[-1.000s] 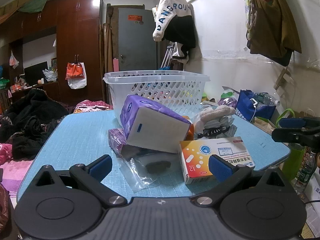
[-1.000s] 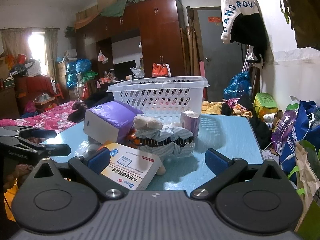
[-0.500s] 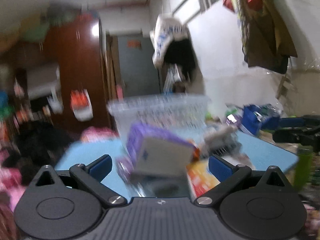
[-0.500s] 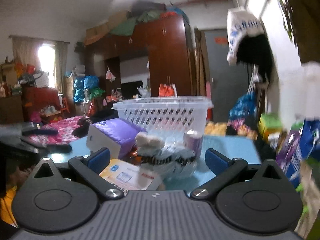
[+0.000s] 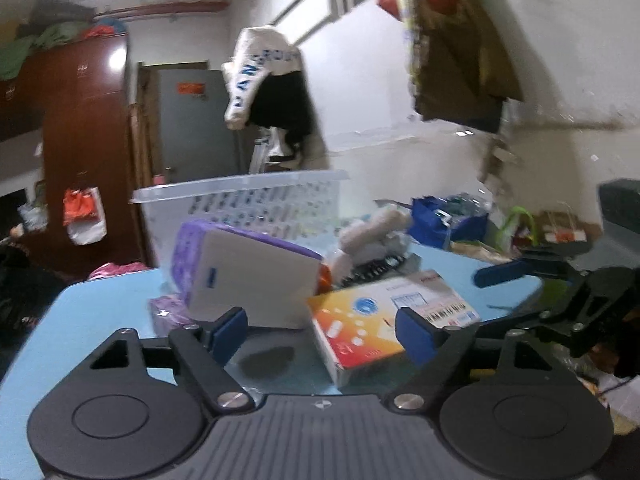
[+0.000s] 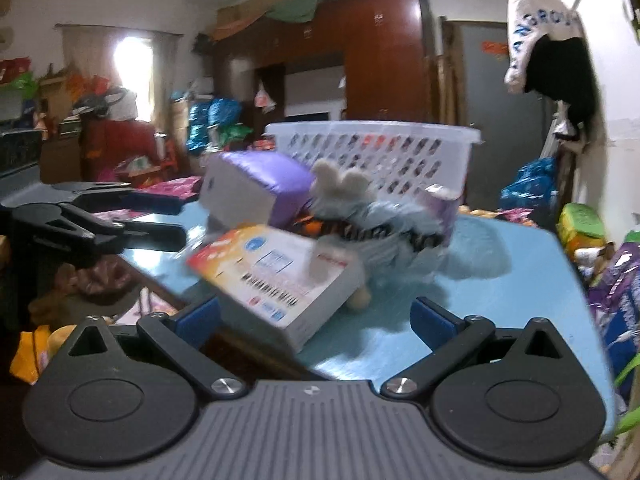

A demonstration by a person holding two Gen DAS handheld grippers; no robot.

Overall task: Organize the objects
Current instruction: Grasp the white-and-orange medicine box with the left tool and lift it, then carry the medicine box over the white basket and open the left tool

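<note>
From the left wrist view we see our left hand-held gripper [image 5: 320, 330] released, its jaws having just been closing, with nothing pressed between them. On the blue desk [image 5: 104, 308], from left to right, lie a purple tissue pack [image 5: 244, 272], partly hiding a smaller purple packet [image 5: 164, 312], then an orange-and-white box [image 5: 384, 316]. Behind stands a white basket [image 5: 240, 200], its holes blurred. The right hand-held gripper [image 6: 316, 316] is released too, hovering at the box [image 6: 276, 276]. A grey plush toy [image 6: 372, 224] lies smeared by motion, its shape hard to make out.
</note>
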